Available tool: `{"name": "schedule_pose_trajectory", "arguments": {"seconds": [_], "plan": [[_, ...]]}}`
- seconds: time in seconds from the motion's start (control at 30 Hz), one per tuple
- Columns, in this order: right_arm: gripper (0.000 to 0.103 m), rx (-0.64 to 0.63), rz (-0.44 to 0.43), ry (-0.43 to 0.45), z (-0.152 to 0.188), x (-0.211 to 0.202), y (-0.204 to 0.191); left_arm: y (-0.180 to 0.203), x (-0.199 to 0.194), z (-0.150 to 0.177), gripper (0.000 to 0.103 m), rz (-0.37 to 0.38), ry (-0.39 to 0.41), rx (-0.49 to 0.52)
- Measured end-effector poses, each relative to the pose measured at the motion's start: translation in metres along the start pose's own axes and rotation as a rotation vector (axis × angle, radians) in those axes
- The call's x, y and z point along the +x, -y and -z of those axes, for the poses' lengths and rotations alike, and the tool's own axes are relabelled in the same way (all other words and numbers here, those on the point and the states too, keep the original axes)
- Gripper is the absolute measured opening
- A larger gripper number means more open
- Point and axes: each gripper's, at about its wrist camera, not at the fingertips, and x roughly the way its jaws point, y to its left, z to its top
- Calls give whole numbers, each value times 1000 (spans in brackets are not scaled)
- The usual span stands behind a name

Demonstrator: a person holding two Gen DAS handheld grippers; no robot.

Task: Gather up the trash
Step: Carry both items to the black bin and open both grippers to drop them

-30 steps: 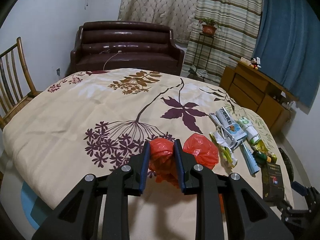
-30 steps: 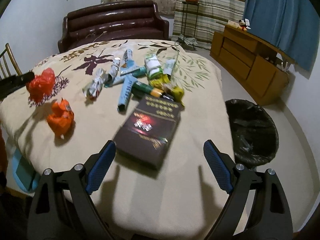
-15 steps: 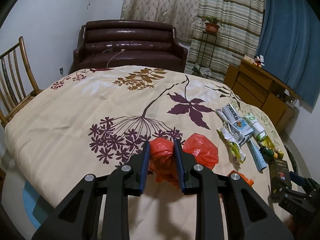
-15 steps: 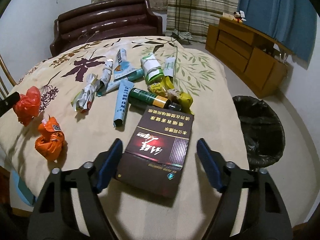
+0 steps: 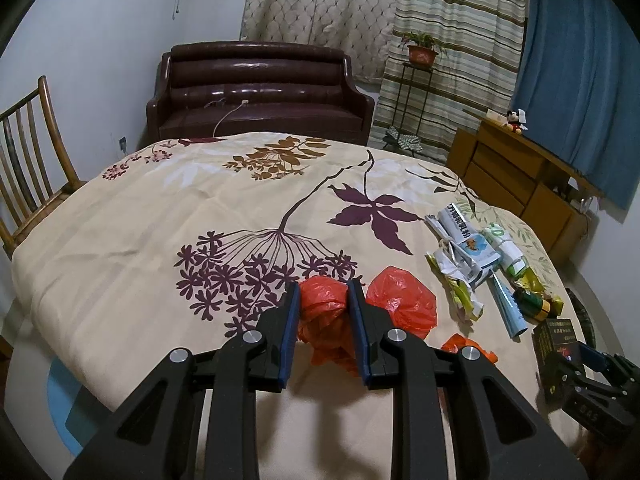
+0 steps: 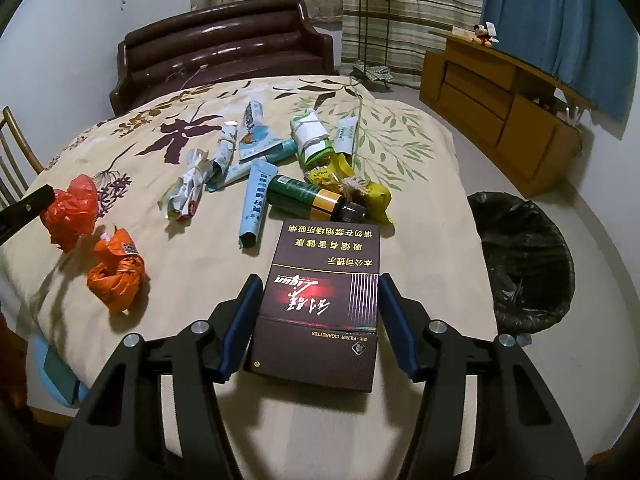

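Observation:
My left gripper point(image 5: 323, 304) is shut on a crumpled red plastic bag point(image 5: 322, 308) and holds it over the floral tablecloth point(image 5: 168, 240). The bag also shows in the right wrist view point(image 6: 72, 212). My right gripper point(image 6: 318, 304) is open, its blue pads on either side of a dark maroon cigarette carton point(image 6: 320, 300) lying flat near the table's front edge; the pads are close but apart from its sides. An orange crumpled wrapper point(image 6: 116, 276) lies left of the carton. A green bottle point(image 6: 308, 200), tubes and wrappers point(image 6: 256, 200) lie beyond it.
A bin lined with a black bag point(image 6: 524, 260) stands on the floor right of the table. A brown sofa point(image 5: 256, 96) stands behind the table, a wooden chair point(image 5: 28, 168) at the left, a wooden cabinet point(image 6: 500, 100) at the right.
My right gripper has moved forward and down over the cigarette carton and narrowed around it. My left gripper has kept its hold on the red bag and lifted slightly.

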Motion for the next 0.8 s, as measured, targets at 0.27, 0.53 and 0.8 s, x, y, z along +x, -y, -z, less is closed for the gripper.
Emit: {"name": "schedule_pose_trajectory", "arguments": {"seconds": [0.27,0.53,0.8], "plan": [[57,3,-10,48,-1,-20,8,15,-13,4,25,17,25,14],[57,25,40,119,-12,-38,42,55,-24,1,25,86,59,54],[57,83,141,167,-23,-42,103,126,-21,-4,25,197,67,140]]}}
